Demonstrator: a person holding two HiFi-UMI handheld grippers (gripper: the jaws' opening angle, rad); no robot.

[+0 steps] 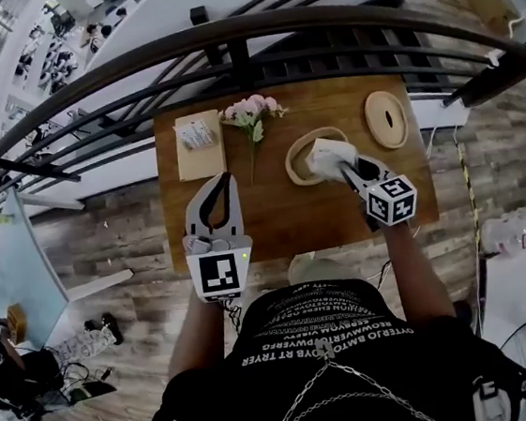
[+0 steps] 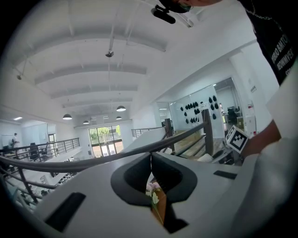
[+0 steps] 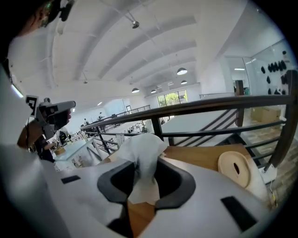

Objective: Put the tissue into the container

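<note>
1. The left hand-held gripper (image 1: 226,179) sits low over the near left part of the counter (image 1: 283,217). It points away from the person, and the left forearm (image 1: 195,331) runs straight back to the body.
2. Its jaws are pressed together at the tips with nothing between them, as the left gripper view (image 2: 150,157) shows.
3. The right hand-held gripper (image 1: 346,169) reaches farther out and angles inward to the left. The right forearm (image 1: 417,277) is stretched out behind it.
4. Its jaws are pinching the tissue (image 1: 329,156). In the right gripper view (image 3: 144,165) the white tissue (image 3: 142,151) bunches up above the pads and hangs down below them.
5. The tissue hangs over the oval wooden container (image 1: 294,165), inside its rim as seen from the head view. Whether it touches the container cannot be told.
6. The tissue and jaws cover the right side of the container in the head view and hide it entirely in the right gripper view.
7. The slotted round lid (image 1: 387,119) lies to the right of the container, apart from it.
8. The left gripper view shows only a sliver of the counter and the flowers (image 2: 152,190) through the gap below the jaw tips.
</note>
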